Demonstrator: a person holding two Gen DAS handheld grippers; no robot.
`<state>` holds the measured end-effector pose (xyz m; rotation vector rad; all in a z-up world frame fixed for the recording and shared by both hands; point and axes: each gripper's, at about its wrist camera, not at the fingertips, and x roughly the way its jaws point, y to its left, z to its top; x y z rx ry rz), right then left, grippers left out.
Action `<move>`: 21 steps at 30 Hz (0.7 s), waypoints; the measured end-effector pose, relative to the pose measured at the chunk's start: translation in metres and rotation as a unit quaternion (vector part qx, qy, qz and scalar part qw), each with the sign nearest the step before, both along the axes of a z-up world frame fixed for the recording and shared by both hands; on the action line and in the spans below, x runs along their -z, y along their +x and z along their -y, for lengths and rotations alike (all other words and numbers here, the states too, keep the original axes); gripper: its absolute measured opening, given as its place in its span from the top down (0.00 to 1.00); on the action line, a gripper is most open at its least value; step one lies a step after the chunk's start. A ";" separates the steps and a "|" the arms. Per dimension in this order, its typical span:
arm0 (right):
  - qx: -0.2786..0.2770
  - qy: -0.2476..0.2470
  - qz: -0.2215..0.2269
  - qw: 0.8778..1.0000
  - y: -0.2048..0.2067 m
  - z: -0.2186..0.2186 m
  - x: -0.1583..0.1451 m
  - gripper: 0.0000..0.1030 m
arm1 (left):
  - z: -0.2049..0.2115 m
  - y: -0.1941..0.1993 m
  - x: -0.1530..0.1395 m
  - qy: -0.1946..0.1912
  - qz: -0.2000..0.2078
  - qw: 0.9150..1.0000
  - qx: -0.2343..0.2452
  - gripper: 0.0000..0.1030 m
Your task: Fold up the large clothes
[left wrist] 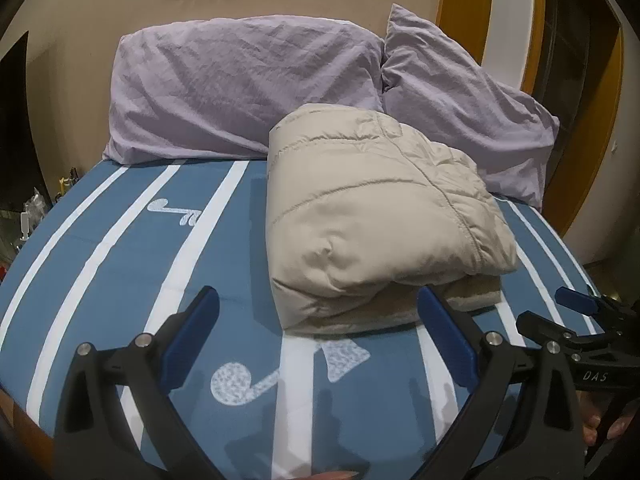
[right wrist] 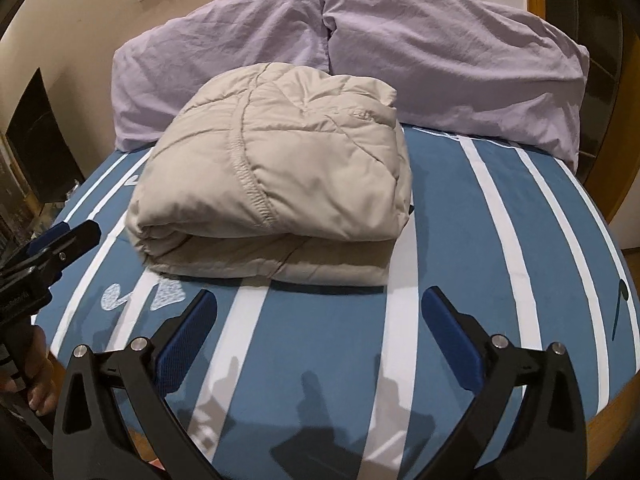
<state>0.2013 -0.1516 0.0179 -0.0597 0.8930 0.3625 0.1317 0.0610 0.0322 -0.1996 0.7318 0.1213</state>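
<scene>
A beige quilted puffer jacket [left wrist: 376, 216] lies folded into a thick square bundle on the blue striped bed sheet [left wrist: 120, 264]. It also shows in the right wrist view [right wrist: 280, 176]. My left gripper [left wrist: 318, 304] is open and empty, just short of the bundle's near edge. My right gripper [right wrist: 320, 304] is open and empty, a little in front of the bundle. The right gripper shows at the right edge of the left wrist view [left wrist: 576, 304], and the left gripper at the left edge of the right wrist view [right wrist: 60, 240].
Two lilac pillows [left wrist: 240, 88] [left wrist: 468, 116] lean against the wall behind the jacket. The bed sheet [right wrist: 500, 240] has white stripes and music-note prints. A wooden door frame [left wrist: 464, 4] stands at the back right. Clutter sits off the bed's left side [left wrist: 32, 208].
</scene>
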 end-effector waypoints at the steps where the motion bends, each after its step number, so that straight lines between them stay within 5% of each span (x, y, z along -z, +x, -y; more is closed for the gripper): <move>1: 0.000 0.000 -0.002 1.000 -0.002 0.000 -0.002 0.01 | 0.000 -0.002 -0.001 -0.002 -0.001 1.000 0.001 0.04; 21: 0.003 0.007 -0.012 1.000 -0.015 0.009 -0.024 0.01 | 0.016 -0.019 -0.013 -0.013 -0.023 0.999 0.026 0.02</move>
